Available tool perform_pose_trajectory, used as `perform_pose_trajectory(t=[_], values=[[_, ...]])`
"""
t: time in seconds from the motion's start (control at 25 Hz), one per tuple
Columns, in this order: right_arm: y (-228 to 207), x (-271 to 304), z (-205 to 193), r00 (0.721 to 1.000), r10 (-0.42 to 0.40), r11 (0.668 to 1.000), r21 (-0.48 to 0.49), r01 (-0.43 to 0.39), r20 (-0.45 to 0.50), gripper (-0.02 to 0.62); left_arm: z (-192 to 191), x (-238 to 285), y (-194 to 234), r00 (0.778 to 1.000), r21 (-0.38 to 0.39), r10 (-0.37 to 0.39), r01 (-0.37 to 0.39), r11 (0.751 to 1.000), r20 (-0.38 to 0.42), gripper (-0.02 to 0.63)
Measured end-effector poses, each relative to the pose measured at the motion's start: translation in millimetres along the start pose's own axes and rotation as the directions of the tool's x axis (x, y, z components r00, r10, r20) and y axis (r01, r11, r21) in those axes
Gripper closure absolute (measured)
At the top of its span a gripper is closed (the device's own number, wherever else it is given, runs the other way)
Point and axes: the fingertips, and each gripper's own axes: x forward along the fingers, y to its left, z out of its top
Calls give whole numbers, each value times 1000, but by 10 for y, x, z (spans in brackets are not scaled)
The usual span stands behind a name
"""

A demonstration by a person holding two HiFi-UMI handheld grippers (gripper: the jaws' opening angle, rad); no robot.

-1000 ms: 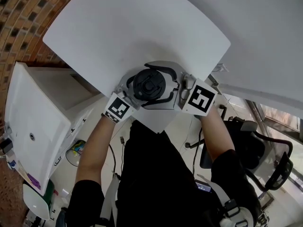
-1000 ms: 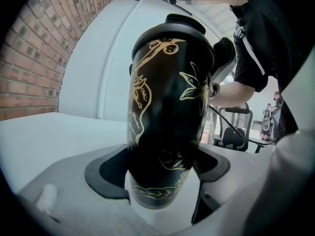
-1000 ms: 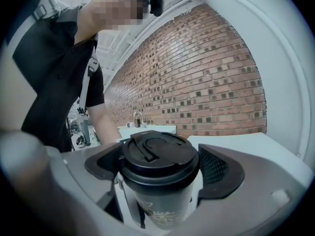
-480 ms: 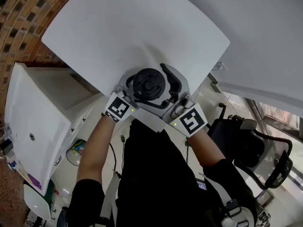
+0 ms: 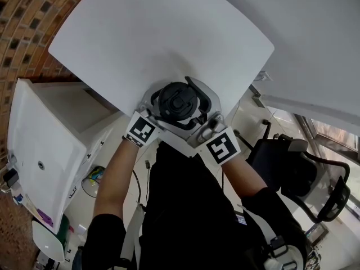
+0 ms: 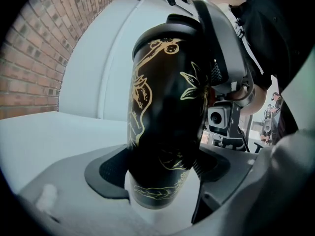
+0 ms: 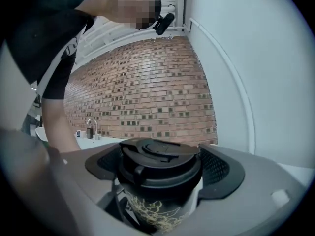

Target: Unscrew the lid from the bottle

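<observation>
A black bottle (image 6: pixel 167 97) with gold drawings stands upright over the white table's (image 5: pixel 140 32) near edge. Its black lid (image 5: pixel 178 101) faces up in the head view. My left gripper (image 6: pixel 165 166) is shut on the bottle's lower body, one pad on each side. From the near right, my right gripper (image 7: pixel 160 168) reaches round the lid (image 7: pixel 157 161). Its jaws are closing, and both pads lie against the lid's rim. The bottle's base is hidden behind the left gripper's frame.
A white cabinet (image 5: pixel 39 134) stands left of the table, with brick paving (image 5: pixel 22 16) beyond it. To the right, beside the person, is a black office chair (image 5: pixel 304 167). A brick wall (image 7: pixel 142 97) fills the background of the right gripper view.
My right gripper has swung from the bottle's right side round to the near side, toward the person's body. The left gripper and the bottle have stayed in place.
</observation>
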Motion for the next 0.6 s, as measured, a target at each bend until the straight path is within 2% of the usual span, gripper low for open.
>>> perform_pose_trajectory(t=[0.12, 0.2, 0.28, 0.36, 0.4, 0.48, 0.6], values=[[34, -28, -31, 992, 127, 992, 7, -127, -21, 138, 1, 7, -5, 1000, 6, 0, 0, 1000, -3, 210], [64, -50, -52, 968, 245, 970, 5, -245, -47, 133, 0, 14, -12, 1000, 7, -1, 1, 1000, -3, 210], [99, -67, -56, 926, 370, 928, -8, -371, -80, 129, 2, 19, -19, 1000, 8, -2, 2, 1000, -3, 210], [138, -74, -53, 871, 476, 874, -43, -484, -122, 129, 3, 19, -21, 1000, 8, -3, 3, 1000, -3, 210], [153, -75, -54, 850, 508, 853, -57, -519, -141, 129, 3, 17, -21, 1000, 7, -3, 3, 1000, -3, 210], [167, -69, -54, 833, 530, 837, -59, -544, -159, 129, 4, 11, -17, 1000, 8, -3, 3, 1000, -3, 210], [165, -47, -21, 844, 522, 849, -21, -528, -127, 129, 5, 3, -8, 1000, 9, -2, 2, 1000, -3, 210]])
